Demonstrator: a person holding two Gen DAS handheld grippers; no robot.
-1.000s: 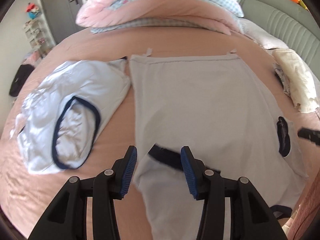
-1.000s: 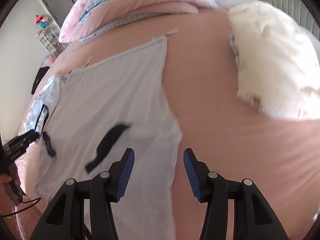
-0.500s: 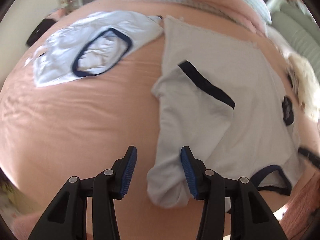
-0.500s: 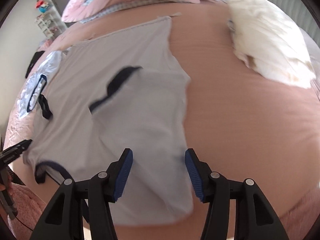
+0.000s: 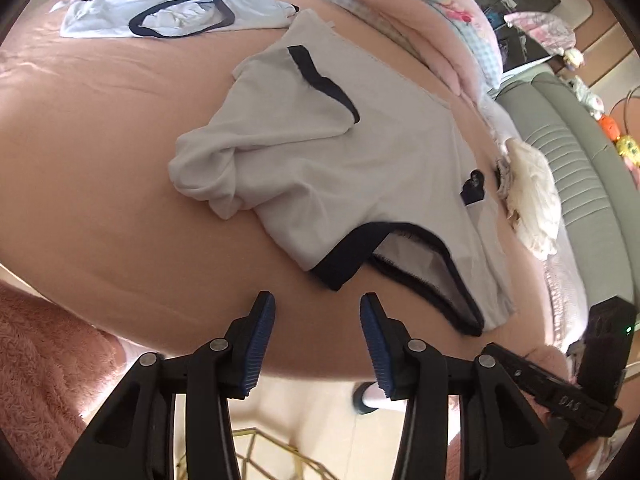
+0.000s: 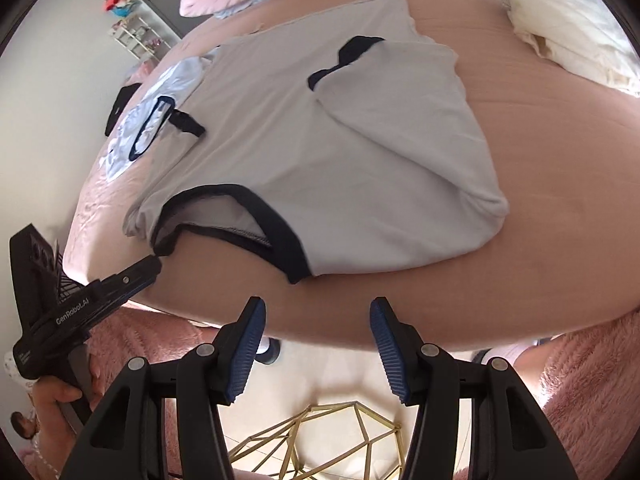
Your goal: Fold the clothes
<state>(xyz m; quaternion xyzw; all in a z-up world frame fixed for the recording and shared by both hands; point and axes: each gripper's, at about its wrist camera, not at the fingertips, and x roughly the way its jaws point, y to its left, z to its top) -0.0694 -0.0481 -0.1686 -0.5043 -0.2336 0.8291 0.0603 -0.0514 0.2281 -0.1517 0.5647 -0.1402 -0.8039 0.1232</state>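
Observation:
A grey T-shirt (image 5: pixel 360 168) with navy trim lies on the pink bed (image 5: pixel 100 160), both sleeves folded in over its body. Its navy collar (image 5: pixel 384 256) faces the near edge. My left gripper (image 5: pixel 317 320) hangs open just short of the collar, nothing between its pads. In the right wrist view the same T-shirt (image 6: pixel 320 140) lies ahead, its collar (image 6: pixel 240 216) nearest. My right gripper (image 6: pixel 316 320) is open and empty over the bed's near edge. The left gripper (image 6: pixel 148 268) comes in from the left, its tip at the shirt's shoulder corner.
A light blue shirt (image 5: pixel 168 12) with a navy collar lies at the far left of the bed. A pink quilt pile (image 5: pixel 420 12) lies beyond the shirts, and a cream garment (image 6: pixel 572 20) to the right. A gold wire frame (image 6: pixel 320 432) stands on the floor below the bed's edge.
Both grippers have drawn back from over the shirt to the bed's near edge. The sleeves that lay between their fingers now rest folded on the shirt's body.

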